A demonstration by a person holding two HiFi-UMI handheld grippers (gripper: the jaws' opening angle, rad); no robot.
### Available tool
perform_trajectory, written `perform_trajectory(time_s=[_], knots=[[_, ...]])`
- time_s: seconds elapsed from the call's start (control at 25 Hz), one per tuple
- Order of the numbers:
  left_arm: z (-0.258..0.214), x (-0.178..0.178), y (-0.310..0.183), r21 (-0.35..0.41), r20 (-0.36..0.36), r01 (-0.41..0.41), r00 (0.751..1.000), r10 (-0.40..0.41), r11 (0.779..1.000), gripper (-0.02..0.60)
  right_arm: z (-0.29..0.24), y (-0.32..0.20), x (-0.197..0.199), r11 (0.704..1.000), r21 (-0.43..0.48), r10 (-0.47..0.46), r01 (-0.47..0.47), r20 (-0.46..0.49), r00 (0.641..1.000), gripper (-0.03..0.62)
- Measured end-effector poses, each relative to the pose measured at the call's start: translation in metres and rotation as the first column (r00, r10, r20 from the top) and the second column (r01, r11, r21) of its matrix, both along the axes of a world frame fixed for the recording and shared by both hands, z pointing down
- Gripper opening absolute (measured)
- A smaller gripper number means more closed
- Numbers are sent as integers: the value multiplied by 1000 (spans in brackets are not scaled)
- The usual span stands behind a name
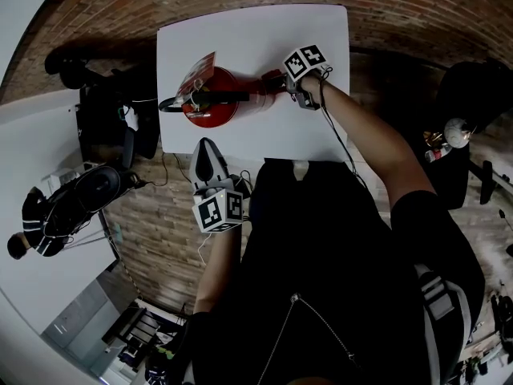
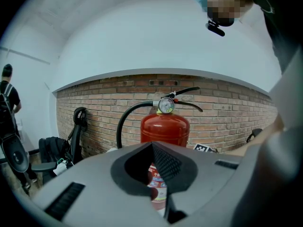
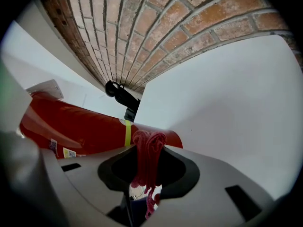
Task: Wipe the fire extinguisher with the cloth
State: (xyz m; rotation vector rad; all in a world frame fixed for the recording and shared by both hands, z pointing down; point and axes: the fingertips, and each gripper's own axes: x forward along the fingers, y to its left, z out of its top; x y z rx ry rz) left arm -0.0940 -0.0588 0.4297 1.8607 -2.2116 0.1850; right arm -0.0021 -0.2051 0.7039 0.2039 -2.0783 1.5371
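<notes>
Cloth (image 3: 147, 151) pinched in our right gripper's (image 1: 290, 95) fingers, we are holding it at the fire extinguisher's (image 1: 210, 99) side to wipe; our left gripper (image 1: 208, 149), fingers together and empty, is waiting clear.

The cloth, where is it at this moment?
In the right gripper view the red cloth is pinched between the jaws of the right gripper, close beside the fire extinguisher, whose red body stands on the white table.
</notes>
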Motion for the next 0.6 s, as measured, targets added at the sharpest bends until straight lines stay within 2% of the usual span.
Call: perform_trajectory(time_s=[0.6], knots=[[-9, 2, 2, 23, 1, -4, 1000, 4, 1000, 8, -33, 3, 3, 1000, 18, -11, 11, 20, 1000, 120]])
